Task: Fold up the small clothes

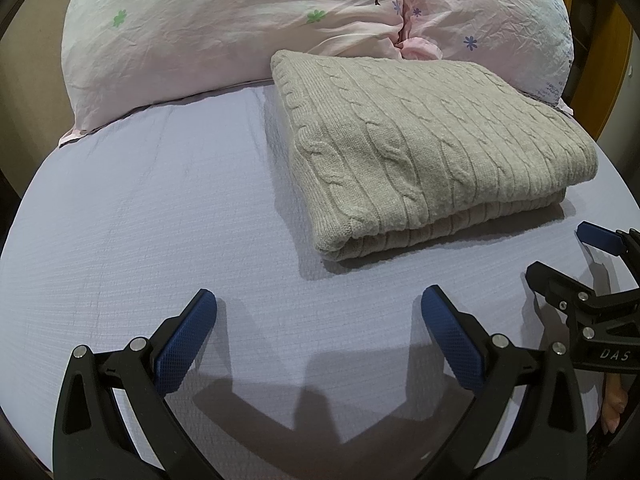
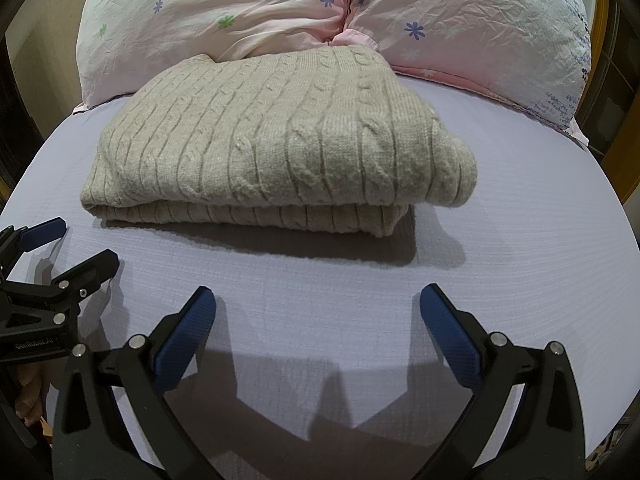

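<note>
Left wrist view shows a beige cable-knit sweater point(image 1: 432, 148) lying folded into a thick, roughly square bundle on the lavender bed sheet point(image 1: 140, 216), its far edge close against the pink floral pillows point(image 1: 224, 28). The knit looks soft, bulky and limp rather than stiff, with some weight to it; it should sag and drape wherever it is not supported, yet its coarse texture ought to grip well and it is in no way fragile. A good hold would likely be on the two near corners of the rounded folded edge point(image 2: 256, 210), pinching all layers together so none slide apart. The left gripper point(image 1: 319, 308) hovers low over the bare sheet, just short of the bundle's near-left corner, jaws spread wide and holding nothing. The right gripper point(image 2: 318, 308) sits beside it, level and pointing toward the sweater's front edge, jaws likewise spread and empty. Both tools are close together and apart from the cloth.
</note>
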Available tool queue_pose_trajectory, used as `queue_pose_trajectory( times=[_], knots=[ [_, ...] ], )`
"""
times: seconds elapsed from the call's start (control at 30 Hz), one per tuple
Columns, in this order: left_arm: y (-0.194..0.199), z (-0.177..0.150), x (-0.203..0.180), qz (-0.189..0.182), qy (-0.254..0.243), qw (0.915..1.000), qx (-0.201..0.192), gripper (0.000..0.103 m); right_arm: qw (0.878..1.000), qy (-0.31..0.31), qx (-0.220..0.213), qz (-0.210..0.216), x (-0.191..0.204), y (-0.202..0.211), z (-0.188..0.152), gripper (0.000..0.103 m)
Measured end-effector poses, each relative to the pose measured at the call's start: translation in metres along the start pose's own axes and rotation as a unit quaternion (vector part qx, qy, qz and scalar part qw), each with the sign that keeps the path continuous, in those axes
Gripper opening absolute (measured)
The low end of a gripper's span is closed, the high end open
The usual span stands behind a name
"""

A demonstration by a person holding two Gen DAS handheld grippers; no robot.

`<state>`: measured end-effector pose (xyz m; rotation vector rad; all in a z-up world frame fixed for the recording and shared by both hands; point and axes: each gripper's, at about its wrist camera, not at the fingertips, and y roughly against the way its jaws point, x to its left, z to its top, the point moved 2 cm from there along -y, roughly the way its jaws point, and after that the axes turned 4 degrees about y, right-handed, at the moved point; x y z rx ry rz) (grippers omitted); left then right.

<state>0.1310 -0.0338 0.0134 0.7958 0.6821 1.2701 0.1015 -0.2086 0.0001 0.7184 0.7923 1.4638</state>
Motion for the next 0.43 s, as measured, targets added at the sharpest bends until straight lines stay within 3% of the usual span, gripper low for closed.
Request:
queue_pose_trajectory(
  times=[0.43],
  knots=[
    [-0.0014,0.0020,0.0024,-0.001,-0.001,1.0000,0.000,0.102,1.000,0.000,0.000,0.000,0.0000,-0.0001,0.0001,0.101]
  ],
)
